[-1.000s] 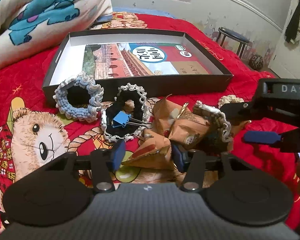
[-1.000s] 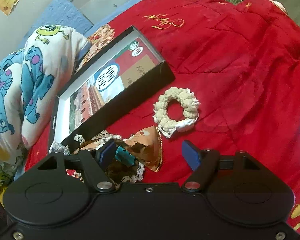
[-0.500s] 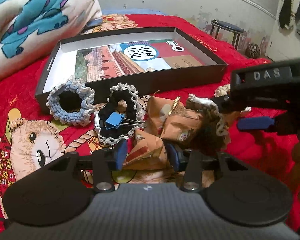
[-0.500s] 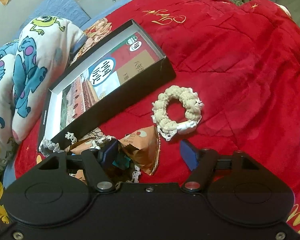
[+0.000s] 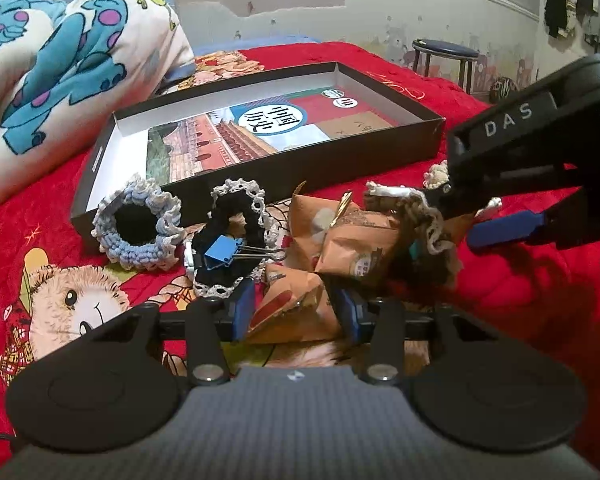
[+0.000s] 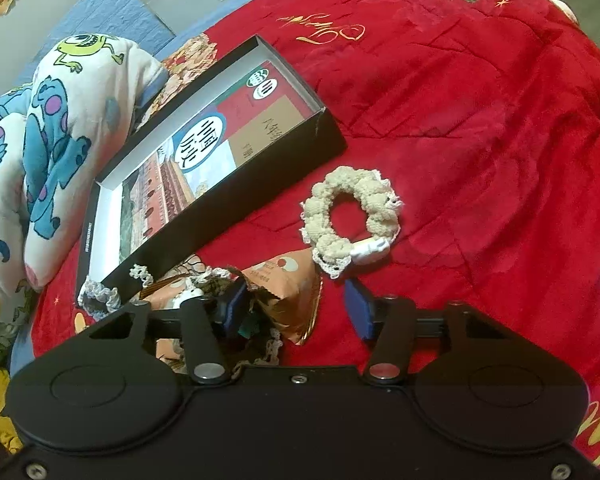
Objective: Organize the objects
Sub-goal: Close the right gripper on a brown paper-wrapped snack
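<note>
- The left gripper (image 5: 294, 310) has narrowed over the last second: its blue fingers (image 5: 242, 308) now press both sides of a triangular orange snack packet (image 5: 290, 308) at the near edge of the pile, where a second ago they stood just wider than it. The grasp looks made, though the packet still rests on the red bedspread (image 5: 520, 304) — no lift shows yet.
- The right gripper (image 6: 296, 310) has edged in over the right end of the same pile. Its fingers stand wide apart, holding nothing; the left finger (image 6: 234, 308) sits against the dark brown scrunchie (image 5: 420, 240) and a second orange packet (image 6: 288, 292), the right one over bare bedspread.
- The rest lies as it did: the blue scrunchie (image 5: 136, 228) leans on the front wall of the black box (image 5: 260, 178), the black scrunchie (image 5: 228, 240) carries a blue binder clip (image 5: 224, 254), and the cream scrunchie (image 6: 352, 220) sits apart to the right with a small white clip on it.
- The box holds only its printed sheet, so the sorting has barely begun — the likely next move is to raise the gripped packet clear of the heap and carry it over the box wall.
- The packets overlap, so a neighbour may drag along.
</note>
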Available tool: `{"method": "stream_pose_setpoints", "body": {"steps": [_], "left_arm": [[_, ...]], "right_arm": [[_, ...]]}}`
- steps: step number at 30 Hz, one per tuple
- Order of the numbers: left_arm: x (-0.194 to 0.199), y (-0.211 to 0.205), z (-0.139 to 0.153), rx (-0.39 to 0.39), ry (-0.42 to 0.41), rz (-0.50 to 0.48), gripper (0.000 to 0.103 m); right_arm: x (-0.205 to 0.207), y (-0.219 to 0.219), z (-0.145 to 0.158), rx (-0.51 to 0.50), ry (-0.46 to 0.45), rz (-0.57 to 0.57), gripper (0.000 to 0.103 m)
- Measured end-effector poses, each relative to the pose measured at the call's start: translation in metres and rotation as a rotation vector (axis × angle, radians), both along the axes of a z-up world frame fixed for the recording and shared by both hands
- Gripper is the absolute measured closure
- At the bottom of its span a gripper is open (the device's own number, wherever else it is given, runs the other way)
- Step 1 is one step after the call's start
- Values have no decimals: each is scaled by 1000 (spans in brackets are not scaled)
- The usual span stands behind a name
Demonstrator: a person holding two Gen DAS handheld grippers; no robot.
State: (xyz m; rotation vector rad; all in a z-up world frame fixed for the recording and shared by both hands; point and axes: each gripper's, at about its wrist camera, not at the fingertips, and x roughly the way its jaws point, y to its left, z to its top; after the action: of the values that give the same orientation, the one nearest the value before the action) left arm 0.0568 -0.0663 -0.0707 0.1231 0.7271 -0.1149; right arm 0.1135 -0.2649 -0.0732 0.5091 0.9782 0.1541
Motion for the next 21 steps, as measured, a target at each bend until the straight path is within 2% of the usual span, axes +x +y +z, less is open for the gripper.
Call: {"method": "stream_pose_setpoints", "body": {"steps": [9, 21], "left_arm": [[0, 1, 2, 1, 15, 3, 58], [1, 5, 6, -3, 39, 23, 59]], "right_arm": [[-3, 1, 4, 16, -8, 15, 70], [-5, 1, 7, 5, -27, 13, 74]]}}
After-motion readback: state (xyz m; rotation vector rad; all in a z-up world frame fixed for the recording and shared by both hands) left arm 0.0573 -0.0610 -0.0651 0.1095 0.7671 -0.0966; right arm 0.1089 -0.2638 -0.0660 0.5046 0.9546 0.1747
